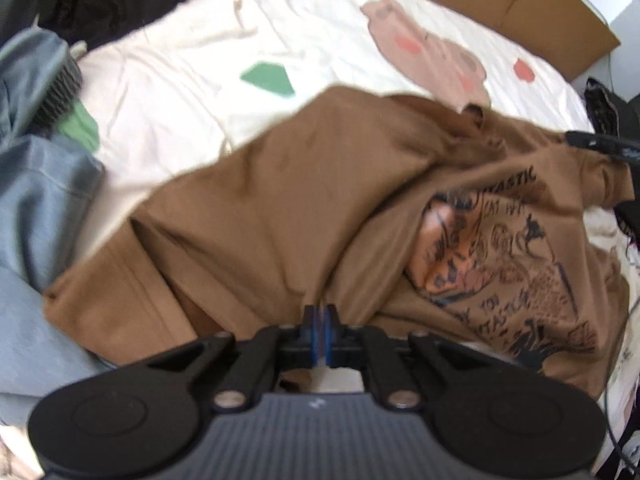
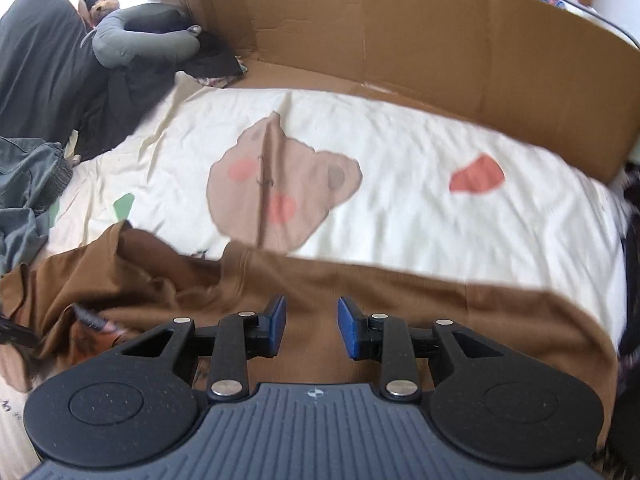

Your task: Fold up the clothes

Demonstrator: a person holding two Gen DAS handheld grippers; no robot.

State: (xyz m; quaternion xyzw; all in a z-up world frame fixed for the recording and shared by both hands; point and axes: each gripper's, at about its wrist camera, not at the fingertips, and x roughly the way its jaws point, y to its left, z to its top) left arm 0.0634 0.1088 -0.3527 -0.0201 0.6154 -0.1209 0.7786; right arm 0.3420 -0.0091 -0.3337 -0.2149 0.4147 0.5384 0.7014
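A brown T-shirt (image 1: 280, 208) with a dark printed graphic (image 1: 500, 264) lies crumpled across the cream bed sheet (image 1: 192, 92). My left gripper (image 1: 320, 316) is shut at the shirt's near edge. The creases of the cloth run together at its blue pads, so it pinches the fabric. In the right wrist view the same brown T-shirt (image 2: 400, 292) spreads flatter under my right gripper (image 2: 311, 320). That gripper is open, its blue pads (image 2: 276, 312) apart with nothing between them, just above the cloth.
The sheet carries a bear print (image 2: 280, 184) and red (image 2: 476, 178) and green (image 1: 268, 78) patches. A cardboard wall (image 2: 440, 52) lines the far side. Blue-grey clothes (image 1: 36, 200) pile at the left. A dark pillow (image 2: 40, 60) and a grey neck pillow (image 2: 136, 36) lie at the far left.
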